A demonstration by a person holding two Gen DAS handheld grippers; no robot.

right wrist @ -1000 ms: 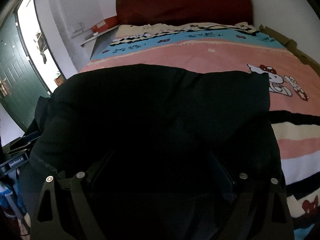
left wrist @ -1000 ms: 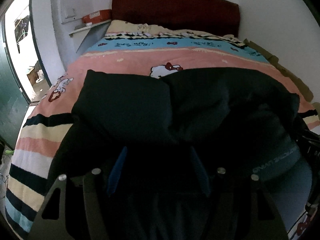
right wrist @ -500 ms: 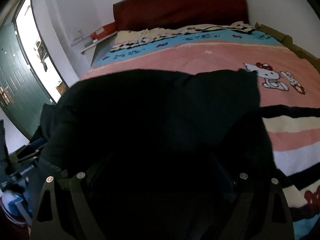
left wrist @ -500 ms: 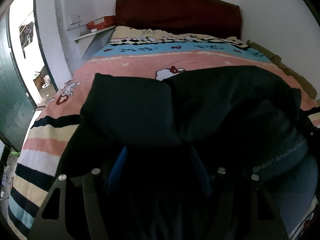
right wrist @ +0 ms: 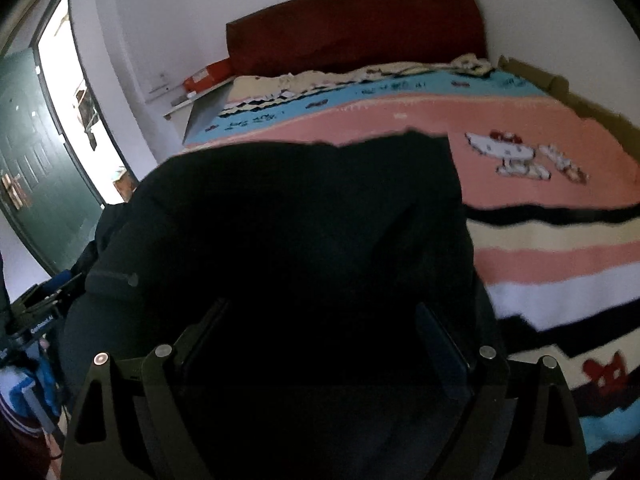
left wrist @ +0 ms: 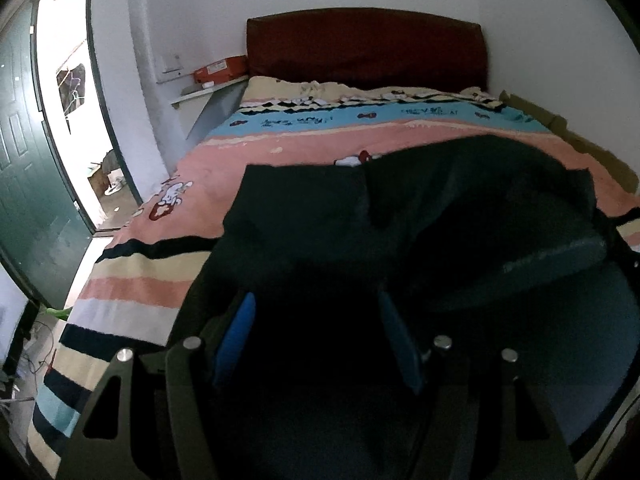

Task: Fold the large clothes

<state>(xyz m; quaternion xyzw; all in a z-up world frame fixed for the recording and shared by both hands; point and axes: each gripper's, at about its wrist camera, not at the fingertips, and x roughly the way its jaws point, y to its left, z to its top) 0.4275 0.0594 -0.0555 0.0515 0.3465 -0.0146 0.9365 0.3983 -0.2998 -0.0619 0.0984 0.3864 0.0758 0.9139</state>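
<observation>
A large black garment (left wrist: 360, 208) lies bunched on the near half of the bed, its far edge folded over; it also fills the middle of the right wrist view (right wrist: 300, 220). My left gripper (left wrist: 316, 320) stands with its blue fingers (left wrist: 236, 336) wide apart and black cloth between them. My right gripper (right wrist: 324, 328) also has its fingers (right wrist: 440, 340) wide apart with the dark cloth draped between them. The cloth hides both sets of fingertips, so any grip cannot be judged.
The bed carries a striped pink, blue and cream cartoon blanket (left wrist: 304, 148) (right wrist: 540, 208) and a dark red headboard (left wrist: 364, 52). A shelf with an orange box (left wrist: 220, 70) is at the left wall. A green door (left wrist: 24, 184) stands open at left.
Both cameras have risen and tilted up, so more wall and headboard show. The garment's far edge has drawn nearer to me, baring more blanket.
</observation>
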